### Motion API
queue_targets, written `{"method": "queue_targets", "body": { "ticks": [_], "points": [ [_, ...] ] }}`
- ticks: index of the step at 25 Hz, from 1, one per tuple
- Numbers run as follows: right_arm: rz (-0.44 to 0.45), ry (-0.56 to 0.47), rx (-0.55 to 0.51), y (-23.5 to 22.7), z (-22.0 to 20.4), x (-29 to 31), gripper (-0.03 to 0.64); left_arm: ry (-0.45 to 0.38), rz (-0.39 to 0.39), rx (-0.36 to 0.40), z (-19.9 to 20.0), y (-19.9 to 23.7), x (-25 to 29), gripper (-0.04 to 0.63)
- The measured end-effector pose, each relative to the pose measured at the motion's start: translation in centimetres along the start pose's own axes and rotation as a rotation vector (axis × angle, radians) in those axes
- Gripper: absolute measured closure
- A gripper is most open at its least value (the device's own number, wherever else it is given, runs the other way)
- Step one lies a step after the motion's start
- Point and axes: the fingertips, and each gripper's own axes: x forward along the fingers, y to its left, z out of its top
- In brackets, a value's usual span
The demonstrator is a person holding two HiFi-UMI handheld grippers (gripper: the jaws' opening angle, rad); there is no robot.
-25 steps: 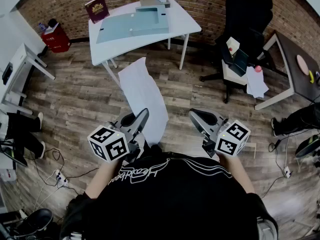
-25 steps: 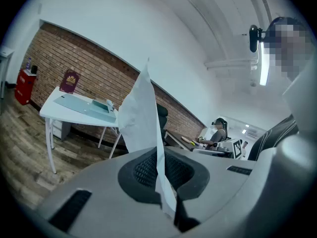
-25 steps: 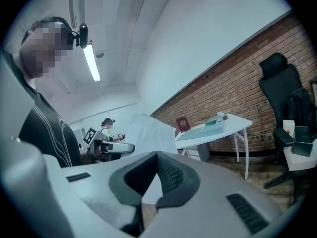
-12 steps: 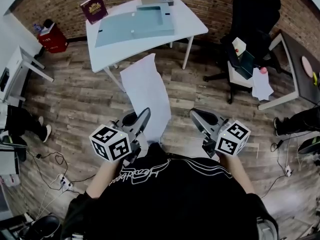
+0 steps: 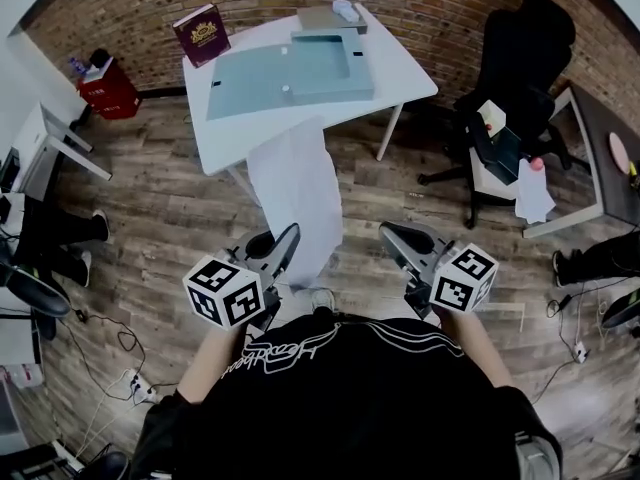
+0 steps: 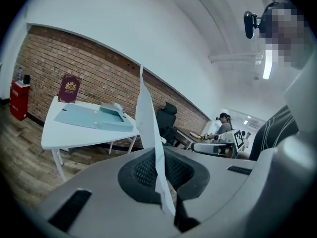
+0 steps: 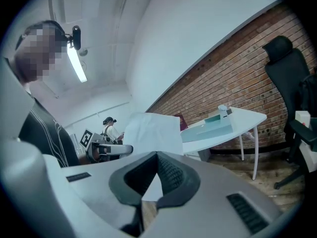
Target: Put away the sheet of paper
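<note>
White sheet of paper point(image 5: 297, 193) is pinched by its near end in the left gripper point(image 5: 288, 236), jaws closed tight on it, so it juts forward clear of the wooden plank floor point(image 5: 160, 218). The right gripper point(image 5: 392, 234) beside it has its jaws together on nothing, probably kept free for the pale teal open folder point(image 5: 290, 68) on the white table point(image 5: 400, 78) ahead, before the red brick wall point(image 5: 440, 8).

Office, loft-style: bare brick wall point(image 5: 440, 8) behind a white tabletop point(image 5: 240, 140) on slim legs; black swivel chair point(image 5: 520, 58) by a dark desk point(image 5: 600, 178); wood-plank floor point(image 5: 160, 208) w/ cables & a power strip point(image 5: 135, 388); strip light point(image 7: 77, 63) overhead; another white desk point(image 5: 50, 128) at left.
</note>
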Motion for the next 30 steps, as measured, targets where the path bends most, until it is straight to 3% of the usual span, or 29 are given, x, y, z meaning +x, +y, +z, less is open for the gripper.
{"method": "queue_targets", "body": {
  "ticks": [16, 30],
  "points": [
    [-0.005, 0.015, -0.048, 0.5, 2.2, 6.9, 0.614, -0.036, 0.009, 0.028, 3.8, 8.1, -1.4, 0.565],
    [0.054, 0.002, 0.014, -8.9, 7.3, 13.3, 0.614, -0.026, 0.087, -0.035, 9.3, 16.0, 5.7, 0.565]
  ]
}}
